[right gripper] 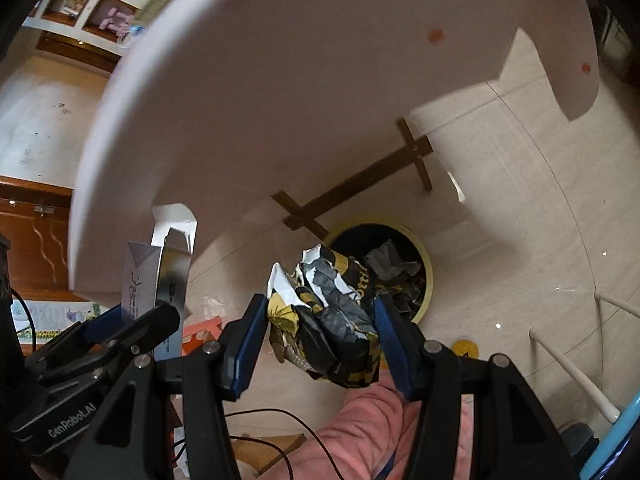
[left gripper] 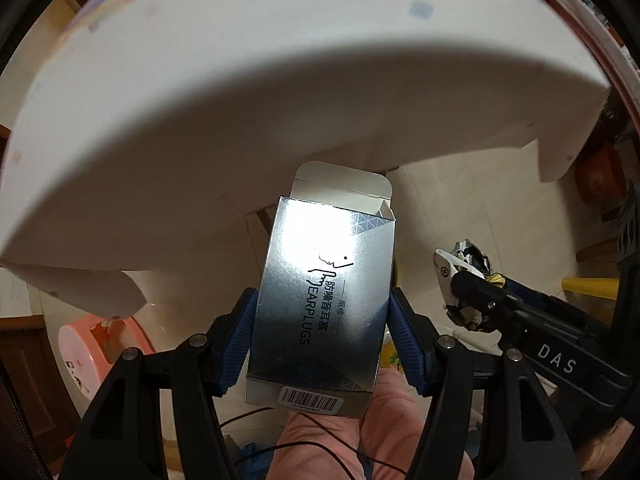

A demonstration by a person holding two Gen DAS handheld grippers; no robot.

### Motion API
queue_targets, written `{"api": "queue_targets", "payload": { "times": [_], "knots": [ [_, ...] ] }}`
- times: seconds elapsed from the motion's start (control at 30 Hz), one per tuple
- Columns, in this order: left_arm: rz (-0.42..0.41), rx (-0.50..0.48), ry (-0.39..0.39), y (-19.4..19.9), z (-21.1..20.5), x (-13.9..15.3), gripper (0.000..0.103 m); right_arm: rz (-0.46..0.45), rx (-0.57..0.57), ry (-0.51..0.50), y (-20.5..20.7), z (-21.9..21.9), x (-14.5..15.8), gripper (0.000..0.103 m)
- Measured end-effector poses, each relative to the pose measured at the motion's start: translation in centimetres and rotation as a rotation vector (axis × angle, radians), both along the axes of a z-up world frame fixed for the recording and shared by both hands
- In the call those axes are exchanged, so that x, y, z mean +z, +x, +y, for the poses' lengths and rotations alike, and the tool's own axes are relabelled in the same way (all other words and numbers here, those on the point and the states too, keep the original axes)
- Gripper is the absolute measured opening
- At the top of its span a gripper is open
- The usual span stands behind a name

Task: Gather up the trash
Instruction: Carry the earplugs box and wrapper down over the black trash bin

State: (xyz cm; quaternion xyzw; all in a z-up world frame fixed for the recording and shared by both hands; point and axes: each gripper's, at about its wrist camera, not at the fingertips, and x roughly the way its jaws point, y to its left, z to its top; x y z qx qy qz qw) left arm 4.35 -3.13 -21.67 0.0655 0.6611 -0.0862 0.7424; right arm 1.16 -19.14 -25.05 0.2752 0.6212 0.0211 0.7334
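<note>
While the left hand-held gripper [left gripper: 322,316] pinches the silver earplug box [left gripper: 320,300] beside the white bench [left gripper: 280,80] edge, the right hand-held gripper [right gripper: 320,336] pinches crumpled wrapper [right gripper: 332,316] above the floor's yellow-rimmed bin [right gripper: 426,264], so releasing the box left of that rim would likely miss.

The crumpled wrapper [right gripper: 328,316] hangs above the bin [right gripper: 426,276], the earplug box [right gripper: 160,280] to its left.

Dim indoor light, hard glare on the silver box [left gripper: 320,280], fisheye-curved, blurred edges.
</note>
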Motion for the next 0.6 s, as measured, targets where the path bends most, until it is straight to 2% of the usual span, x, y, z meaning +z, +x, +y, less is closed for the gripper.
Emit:
{"api": "queue_targets", "payload": {
  "times": [0.43, 0.6],
  "knots": [
    [0.127, 0.015, 0.000, 1.8, 0.0, -14.0, 0.063, 0.133, 0.046, -0.009, 0.7, 1.4, -12.5, 0.056],
    [0.182, 0.037, -0.028, 2.3, 0.7, -18.1, 0.063, 0.178, 0.058, 0.007, 1.2, 2.0, -16.8, 0.060]
  ]
}}
